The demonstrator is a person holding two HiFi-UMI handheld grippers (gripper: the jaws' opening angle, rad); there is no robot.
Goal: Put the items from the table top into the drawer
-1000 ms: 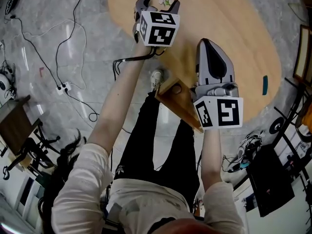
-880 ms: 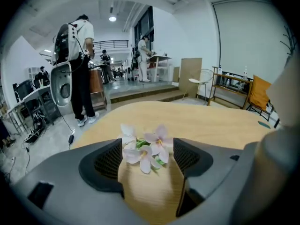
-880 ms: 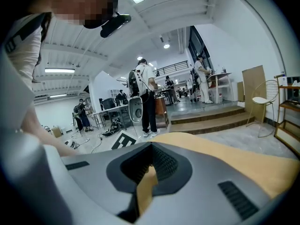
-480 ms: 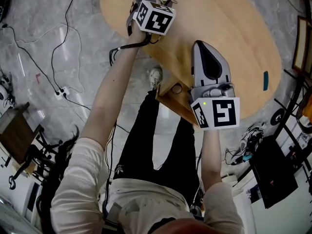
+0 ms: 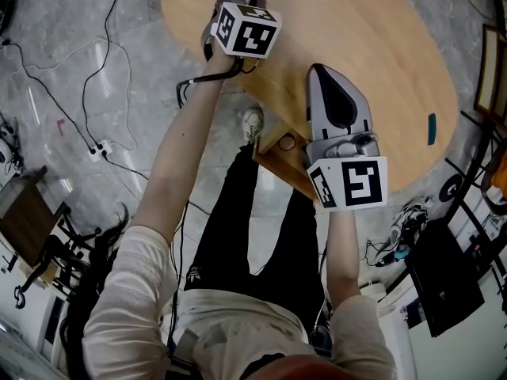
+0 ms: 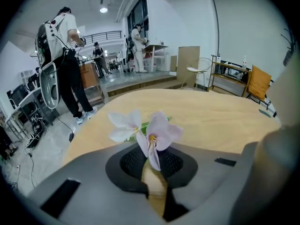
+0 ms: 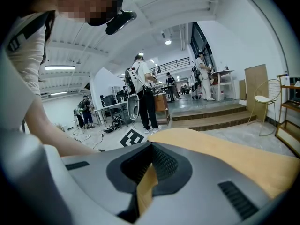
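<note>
At the left, your left claw has just been closing and now pinches the pale pink artificial flower with green leaves between its pads. It does so at the far rim of the oval light-wood worktop, pointing downward, I think so that the thin bloom is taken low and does not slip. In the middle, the wooden drawer seems pulled out under the near rim, ready for the flower. At the right, your right claw is narrow and empty above the worktop, probably to leave the way free.
</note>
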